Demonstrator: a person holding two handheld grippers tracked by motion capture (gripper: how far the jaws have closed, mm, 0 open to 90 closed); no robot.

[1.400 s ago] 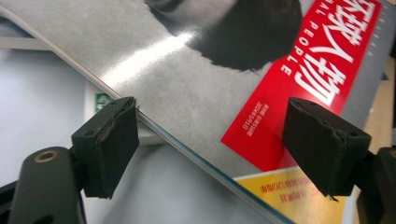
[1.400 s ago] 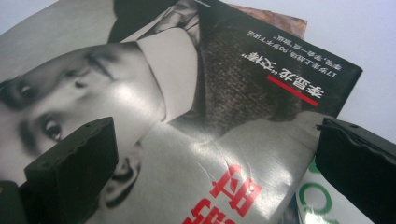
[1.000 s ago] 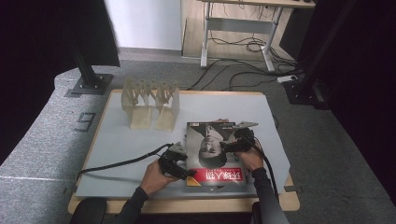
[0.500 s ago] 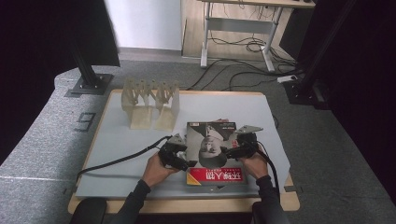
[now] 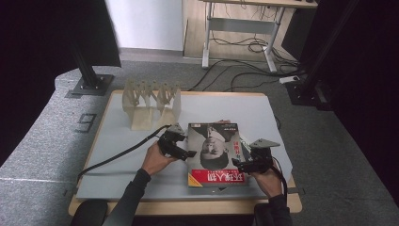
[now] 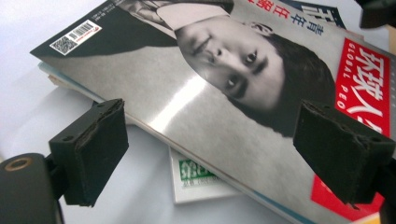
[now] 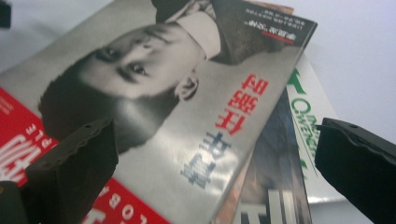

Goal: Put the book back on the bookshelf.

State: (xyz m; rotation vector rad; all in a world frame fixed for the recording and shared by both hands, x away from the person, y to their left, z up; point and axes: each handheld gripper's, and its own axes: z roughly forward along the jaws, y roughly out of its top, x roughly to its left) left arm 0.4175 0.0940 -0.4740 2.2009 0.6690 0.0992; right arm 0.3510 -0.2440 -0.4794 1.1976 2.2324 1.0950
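A pale grey tabletop [image 5: 122, 155] with a wooden rim sits on grey carpet, and cables trail across the floor behind it. At the far left of the tabletop stands a pale slatted rack [image 5: 151, 102]. In the middle, nearer the person, lies a small stack of magazines; the top magazine [image 5: 215, 153] shows a black-and-white portrait cover with a red title band at the edge nearest the person.

The left hand [image 5: 154, 159] comes in from the bottom and reaches forward, and the left gripper [image 5: 187, 153] points across at the magazine's left edge. In the left gripper view the left gripper [image 6: 210, 140] has its jaws standing well apart, just opened wider, with the cover's edge lying between and beyond them and neither pad pressing on it. A white booklet [image 6: 198, 182] with green print peeks out from under the stack.

On the other side, the right hand [image 5: 268, 181] is bent inward at the wrist, and the right gripper [image 5: 237, 165] is aimed at the magazine's right edge near the red band. In the right gripper view the right gripper [image 7: 215, 168] is also spread wide, and the cover's edge sits between the jaws, unclamped.
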